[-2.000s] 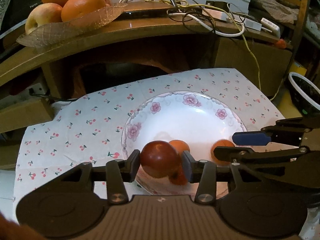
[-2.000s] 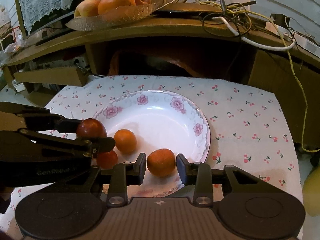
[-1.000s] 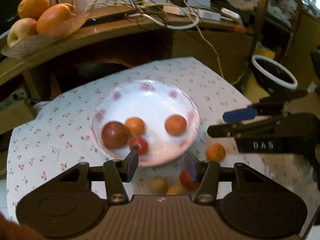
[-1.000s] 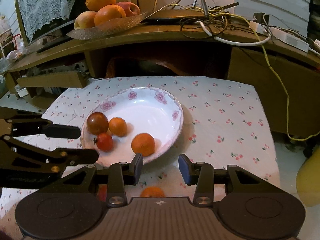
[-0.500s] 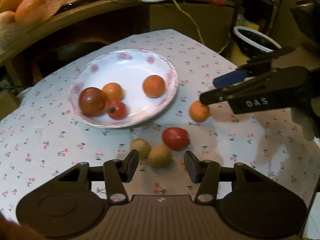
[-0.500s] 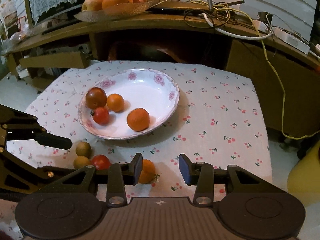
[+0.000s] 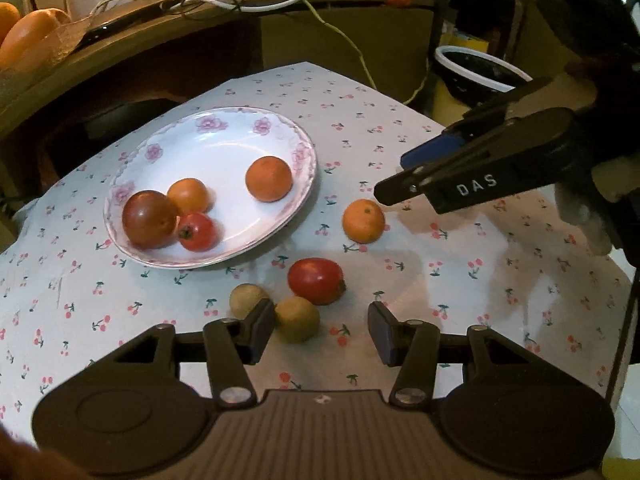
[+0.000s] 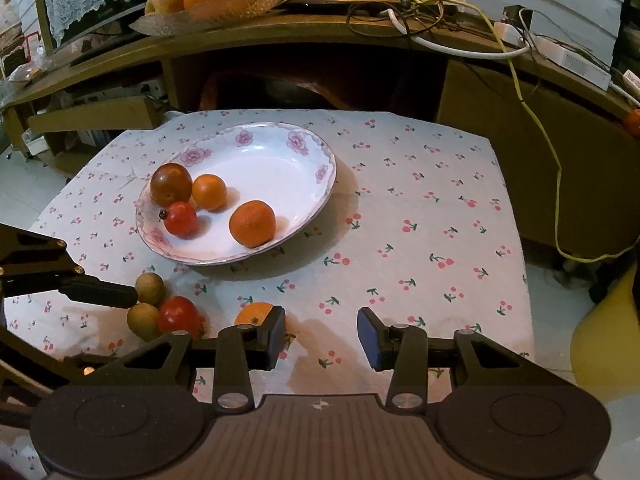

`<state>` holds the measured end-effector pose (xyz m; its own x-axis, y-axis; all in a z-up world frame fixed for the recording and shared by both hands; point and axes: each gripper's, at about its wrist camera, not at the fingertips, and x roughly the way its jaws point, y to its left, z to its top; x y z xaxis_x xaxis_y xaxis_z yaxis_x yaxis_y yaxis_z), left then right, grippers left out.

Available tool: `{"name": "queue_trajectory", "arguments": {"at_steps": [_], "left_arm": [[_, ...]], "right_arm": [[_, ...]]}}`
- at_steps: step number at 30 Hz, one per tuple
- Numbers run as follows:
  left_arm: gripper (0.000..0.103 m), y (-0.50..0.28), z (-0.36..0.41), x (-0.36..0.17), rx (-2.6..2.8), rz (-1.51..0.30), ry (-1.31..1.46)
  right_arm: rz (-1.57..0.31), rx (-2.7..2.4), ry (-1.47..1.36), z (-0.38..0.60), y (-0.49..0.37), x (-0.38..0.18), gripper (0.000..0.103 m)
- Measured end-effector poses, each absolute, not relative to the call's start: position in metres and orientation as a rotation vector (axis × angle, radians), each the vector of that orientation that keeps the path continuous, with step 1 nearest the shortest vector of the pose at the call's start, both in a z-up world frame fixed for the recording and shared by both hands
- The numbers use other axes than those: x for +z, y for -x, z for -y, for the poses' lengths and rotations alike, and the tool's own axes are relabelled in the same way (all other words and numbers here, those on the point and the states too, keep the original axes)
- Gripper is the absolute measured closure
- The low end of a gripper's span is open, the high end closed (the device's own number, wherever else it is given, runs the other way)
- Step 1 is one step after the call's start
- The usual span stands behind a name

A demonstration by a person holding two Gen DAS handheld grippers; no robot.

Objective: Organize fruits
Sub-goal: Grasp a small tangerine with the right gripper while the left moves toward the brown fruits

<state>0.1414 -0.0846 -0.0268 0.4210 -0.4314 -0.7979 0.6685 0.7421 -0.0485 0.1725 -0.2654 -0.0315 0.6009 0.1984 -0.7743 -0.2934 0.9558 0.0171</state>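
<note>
A white flowered plate [image 7: 224,136] [image 8: 280,152] on the cherry-print cloth holds a dark red fruit [image 7: 149,218], a small orange [image 7: 188,195], a red tomato [image 7: 197,231] and a mandarin [image 7: 268,179]. On the cloth in front of it lie a mandarin [image 7: 363,220] [image 8: 256,312], a red tomato [image 7: 316,280] [image 8: 178,316] and two brown-green fruits [image 7: 297,318] [image 7: 246,294]. My left gripper [image 7: 321,326] is open and empty just above the brown-green fruits. My right gripper [image 8: 321,336] is open and empty, its left finger beside the loose mandarin.
A wooden shelf [image 8: 280,28] behind the table carries a fruit dish [image 8: 212,4] with oranges and apples and tangled cables [image 8: 420,12]. A dark white-rimmed bowl [image 7: 480,68] stands beyond the table's right edge. A yellow object [image 8: 604,344] sits at the right.
Both grippers let go of their fruits over the plate, opened and drew back toward the table's near side. The loose fruits on the cloth have come into view.
</note>
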Motion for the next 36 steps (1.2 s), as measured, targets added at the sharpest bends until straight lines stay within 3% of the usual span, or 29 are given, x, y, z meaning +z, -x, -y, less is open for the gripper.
{"name": "queue_trajectory", "arguments": {"at_steps": [36], "left_arm": [[0.043,-0.139,0.082,-0.029,-0.754,-0.881,-0.340]], "right_arm": [[-0.938,0.472,0.200,0.236,-0.180,-0.047,0.060]]}}
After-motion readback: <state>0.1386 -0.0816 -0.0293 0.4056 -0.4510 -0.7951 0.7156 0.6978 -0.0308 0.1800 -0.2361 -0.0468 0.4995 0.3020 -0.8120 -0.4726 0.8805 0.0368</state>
